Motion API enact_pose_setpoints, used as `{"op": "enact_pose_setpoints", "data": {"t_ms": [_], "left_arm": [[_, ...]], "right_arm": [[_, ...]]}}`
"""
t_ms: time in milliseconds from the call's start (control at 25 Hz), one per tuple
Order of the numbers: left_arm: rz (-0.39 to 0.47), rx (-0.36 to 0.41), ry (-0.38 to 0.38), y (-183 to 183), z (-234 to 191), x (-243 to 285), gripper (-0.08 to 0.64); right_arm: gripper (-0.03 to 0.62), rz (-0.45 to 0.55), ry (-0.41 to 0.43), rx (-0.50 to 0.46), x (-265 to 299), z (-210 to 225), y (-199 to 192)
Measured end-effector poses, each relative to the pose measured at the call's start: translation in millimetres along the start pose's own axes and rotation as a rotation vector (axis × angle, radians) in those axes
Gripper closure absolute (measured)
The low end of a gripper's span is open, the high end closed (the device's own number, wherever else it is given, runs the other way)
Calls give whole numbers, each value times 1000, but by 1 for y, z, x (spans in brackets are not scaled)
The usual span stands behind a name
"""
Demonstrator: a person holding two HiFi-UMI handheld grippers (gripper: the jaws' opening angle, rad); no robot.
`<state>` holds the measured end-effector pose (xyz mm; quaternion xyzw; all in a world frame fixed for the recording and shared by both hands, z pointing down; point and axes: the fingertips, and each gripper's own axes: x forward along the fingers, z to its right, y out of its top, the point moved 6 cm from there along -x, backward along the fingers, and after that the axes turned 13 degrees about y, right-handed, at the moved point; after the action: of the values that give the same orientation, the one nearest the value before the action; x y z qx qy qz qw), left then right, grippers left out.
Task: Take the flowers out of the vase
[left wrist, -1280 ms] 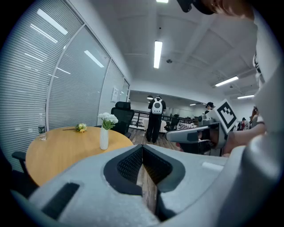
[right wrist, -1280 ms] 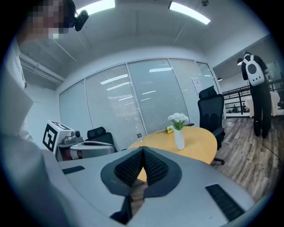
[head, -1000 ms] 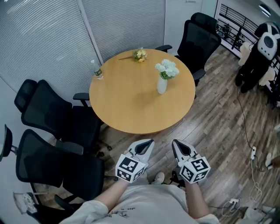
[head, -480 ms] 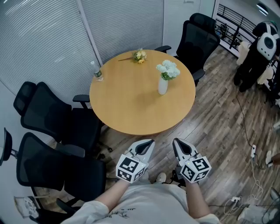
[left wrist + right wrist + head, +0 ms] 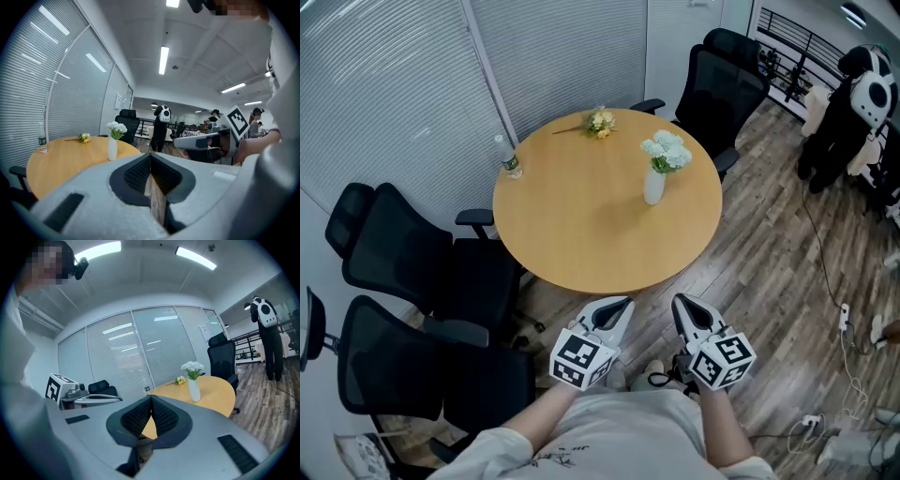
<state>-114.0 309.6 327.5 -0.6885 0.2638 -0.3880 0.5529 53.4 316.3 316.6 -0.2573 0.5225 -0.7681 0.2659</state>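
A white vase (image 5: 653,186) with white flowers (image 5: 666,149) stands upright on the right half of a round wooden table (image 5: 581,234). It also shows as the vase (image 5: 112,148) in the left gripper view and the vase (image 5: 193,389) in the right gripper view. A small yellow bunch of flowers (image 5: 599,121) lies at the table's far edge. My left gripper (image 5: 617,307) and right gripper (image 5: 682,305) are both shut and empty, held side by side over the floor well short of the table's near edge.
A plastic bottle (image 5: 508,155) stands at the table's left edge. Black office chairs (image 5: 412,253) crowd the left side, and another chair (image 5: 724,80) stands behind the table. A panda figure (image 5: 853,103) and cables (image 5: 842,319) are on the wooden floor to the right.
The view has shifted slightly as the person steps nearer; table and vase sit a little lower in the head view. Both grippers stay shut, side by side.
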Motion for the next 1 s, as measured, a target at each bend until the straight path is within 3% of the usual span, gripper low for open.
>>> {"op": "enact_pose_setpoints", "data": {"t_ms": [600,1000], "left_arm": [[-5,3,-14,3,-13,40,549],[-7,0,-22,13,-22,101,549]], "right_arm": [[586,29,3,23,20,32,3],[584,32,9,11,42,88,23]]}}
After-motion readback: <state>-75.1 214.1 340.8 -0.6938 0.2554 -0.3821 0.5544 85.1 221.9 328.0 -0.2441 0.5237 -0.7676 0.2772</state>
